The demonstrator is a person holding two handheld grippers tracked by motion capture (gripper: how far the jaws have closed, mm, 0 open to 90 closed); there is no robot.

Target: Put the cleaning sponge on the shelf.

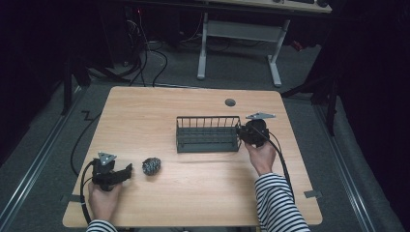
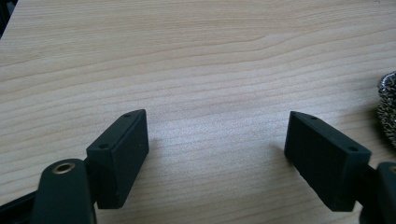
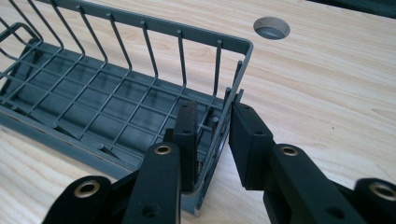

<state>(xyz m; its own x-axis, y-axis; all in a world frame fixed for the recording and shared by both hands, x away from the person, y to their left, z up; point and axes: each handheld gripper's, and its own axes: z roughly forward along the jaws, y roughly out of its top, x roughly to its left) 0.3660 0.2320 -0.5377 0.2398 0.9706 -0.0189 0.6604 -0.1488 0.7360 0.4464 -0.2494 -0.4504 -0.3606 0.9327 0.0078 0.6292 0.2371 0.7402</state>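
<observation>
High view: your left tongs (image 1: 126, 172) sit low at the near left of the counter (image 1: 145, 111), held by your left hand (image 1: 102, 198), jaws pointing right toward a steel-wool scourer (image 1: 152, 166) that lies just beside them, apart. Your right tongs (image 1: 240, 134) are at the right end of the dark wire basket (image 1: 208, 134), which stands mid-counter, your right hand (image 1: 261, 157) behind them. A cable port (image 1: 230, 102) lies beyond the basket.

Left gripper view: the left tongs (image 2: 217, 140) stand wide apart and hold nothing; bare wood lies between the jaws. The scourer (image 2: 388, 109) shows at the right edge, outside the right jaw.

Right gripper view: the right tongs (image 3: 212, 135) straddle the basket's end wall (image 3: 233, 84), one jaw inside, one outside, closed nearly onto the wire; contact looks made, though I judge the bite shallow and near a corner. The basket (image 3: 93, 100) is empty.

Risks: if you pull or lift from this one end, the basket may pivot or slip off the thin wire. If your left tongs advance as aligned, the right jaw may push the scourer away instead of enclosing it.
</observation>
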